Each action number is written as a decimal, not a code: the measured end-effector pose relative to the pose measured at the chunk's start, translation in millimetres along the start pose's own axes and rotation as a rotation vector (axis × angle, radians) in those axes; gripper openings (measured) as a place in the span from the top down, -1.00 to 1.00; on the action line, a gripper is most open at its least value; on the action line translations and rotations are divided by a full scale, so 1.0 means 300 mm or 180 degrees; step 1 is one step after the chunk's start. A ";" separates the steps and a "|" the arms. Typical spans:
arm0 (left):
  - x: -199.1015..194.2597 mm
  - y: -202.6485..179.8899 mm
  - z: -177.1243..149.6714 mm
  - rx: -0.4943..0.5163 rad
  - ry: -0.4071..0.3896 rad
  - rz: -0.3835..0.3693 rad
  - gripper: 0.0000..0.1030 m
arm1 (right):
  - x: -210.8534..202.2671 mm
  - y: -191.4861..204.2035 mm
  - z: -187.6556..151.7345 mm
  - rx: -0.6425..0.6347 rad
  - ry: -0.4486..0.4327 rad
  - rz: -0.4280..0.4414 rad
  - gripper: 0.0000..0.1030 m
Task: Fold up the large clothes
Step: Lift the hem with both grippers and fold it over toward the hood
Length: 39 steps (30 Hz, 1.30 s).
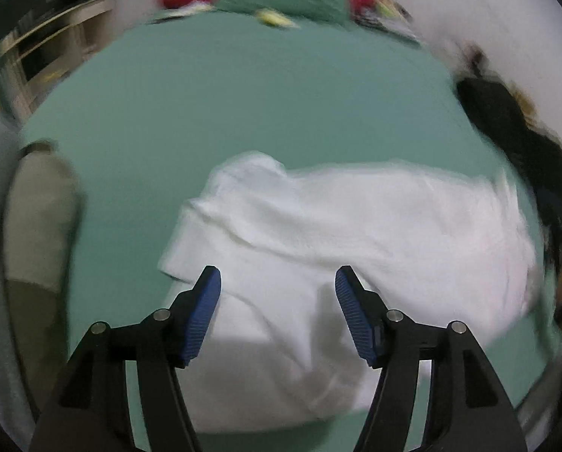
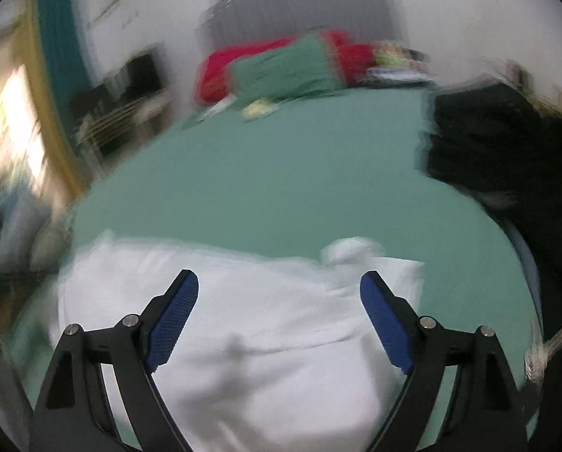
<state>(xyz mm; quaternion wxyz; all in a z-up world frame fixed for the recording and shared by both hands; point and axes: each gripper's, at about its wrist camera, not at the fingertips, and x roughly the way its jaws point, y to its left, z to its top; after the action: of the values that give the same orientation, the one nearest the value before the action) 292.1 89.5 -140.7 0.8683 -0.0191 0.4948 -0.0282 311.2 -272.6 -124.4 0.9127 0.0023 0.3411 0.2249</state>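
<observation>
A white garment point(image 1: 318, 233) lies partly folded on a green bed sheet point(image 1: 224, 105), near the front edge. My left gripper point(image 1: 277, 278) is open and empty, hovering above the garment's near left part. In the right wrist view the same white garment point(image 2: 262, 324) spreads below my right gripper point(image 2: 279, 282), which is open and empty above its middle. A bunched bit of white cloth point(image 2: 350, 250) sticks up at the garment's far edge. Both views are blurred by motion.
A black pile of clothes point(image 1: 507, 124) lies at the right of the bed, also in the right wrist view point(image 2: 484, 139). A beige folded garment point(image 1: 39, 218) sits at the left. Red and green pillows point(image 2: 281, 67) lie at the head. Shelves point(image 1: 51, 37) stand at the left.
</observation>
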 end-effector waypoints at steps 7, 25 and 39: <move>0.111 -0.187 0.017 0.0620 0.0263 0.0109 -0.29 | 0.169 0.199 -0.087 -0.0972 0.0732 0.0094 -0.70; 0.256 -0.058 0.323 0.0265 0.0049 0.0657 -0.29 | 0.386 -0.083 0.165 0.0109 0.0769 -0.0095 -0.19; 0.003 0.200 -0.156 -0.0783 -0.0035 0.0607 -0.41 | -0.129 -0.219 -0.186 0.1053 0.0498 -0.0194 -0.82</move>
<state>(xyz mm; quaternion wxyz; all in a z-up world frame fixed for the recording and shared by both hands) 254.2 149.1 -169.1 0.8608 -0.0785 0.4894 0.1154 277.6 -355.9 -153.7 0.8770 0.1244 0.4433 0.1375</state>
